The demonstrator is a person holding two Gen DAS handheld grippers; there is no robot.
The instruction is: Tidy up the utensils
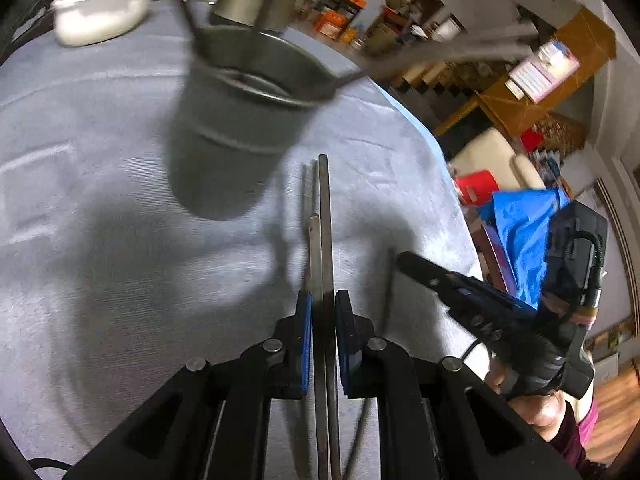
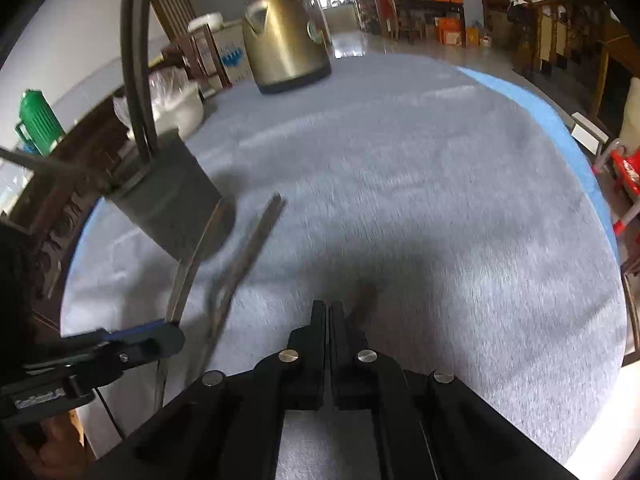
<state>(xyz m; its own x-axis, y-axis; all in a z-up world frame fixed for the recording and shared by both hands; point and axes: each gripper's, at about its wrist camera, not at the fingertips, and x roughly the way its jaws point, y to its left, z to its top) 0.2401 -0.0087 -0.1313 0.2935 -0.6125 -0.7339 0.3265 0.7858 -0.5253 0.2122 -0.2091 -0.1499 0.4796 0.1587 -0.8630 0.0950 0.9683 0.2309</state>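
Between the blue pads of the left tool [image 1: 323,312], two flat metal utensils [image 1: 325,216] are clamped edge-on, their ends reaching ahead over the grey-clothed counter [image 1: 100,240]. Ahead and left of that tool stands a grey metal cup [image 1: 236,128] already holding other utensils, a kettle [image 2: 285,40] beyond it. Right tool [image 2: 329,310]: jaws pressed together, nothing between them, low over bare cloth, right of the left tool.

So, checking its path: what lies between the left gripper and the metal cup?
Only bare grey cloth; the utensils held in the left gripper reach toward the metal cup. The left wrist view shows it.
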